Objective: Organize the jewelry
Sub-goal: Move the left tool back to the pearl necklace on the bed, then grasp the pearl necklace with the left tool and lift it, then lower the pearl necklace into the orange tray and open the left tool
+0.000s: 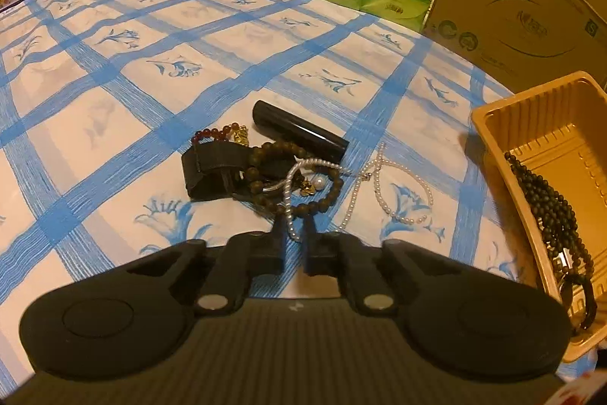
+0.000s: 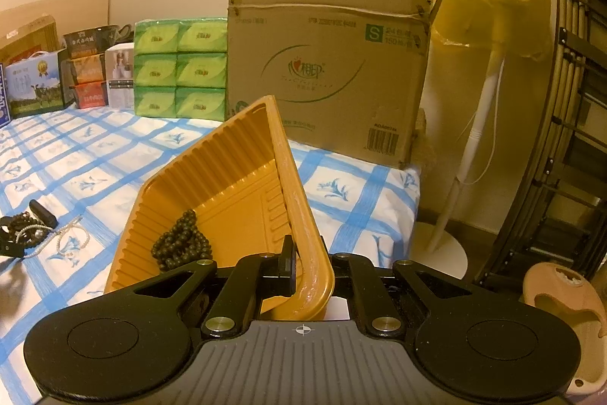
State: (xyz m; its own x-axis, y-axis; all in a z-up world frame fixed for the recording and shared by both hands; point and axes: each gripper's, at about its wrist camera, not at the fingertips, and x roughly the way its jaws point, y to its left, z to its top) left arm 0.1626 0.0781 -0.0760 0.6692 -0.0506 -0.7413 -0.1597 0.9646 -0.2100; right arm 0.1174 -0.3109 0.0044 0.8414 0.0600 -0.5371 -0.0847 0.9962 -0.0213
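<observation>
Pearl strand (image 1: 290,204) lies on the blue-checked cloth (image 1: 114,93), near loop pinched between the left gripper (image 1: 294,228) tips; jaws clenched on it. Rest of the strand runs up into the pile: brown bead bracelet (image 1: 303,177), black strap (image 1: 212,169), black tube (image 1: 299,130), red beads (image 1: 212,133). Second pearl loop (image 1: 402,192) lies just right of the pile. Right gripper (image 2: 303,268) is clamped on the orange tray (image 2: 235,158) rim, tray tilted, dark beads (image 2: 182,241) inside at the low corner.
</observation>
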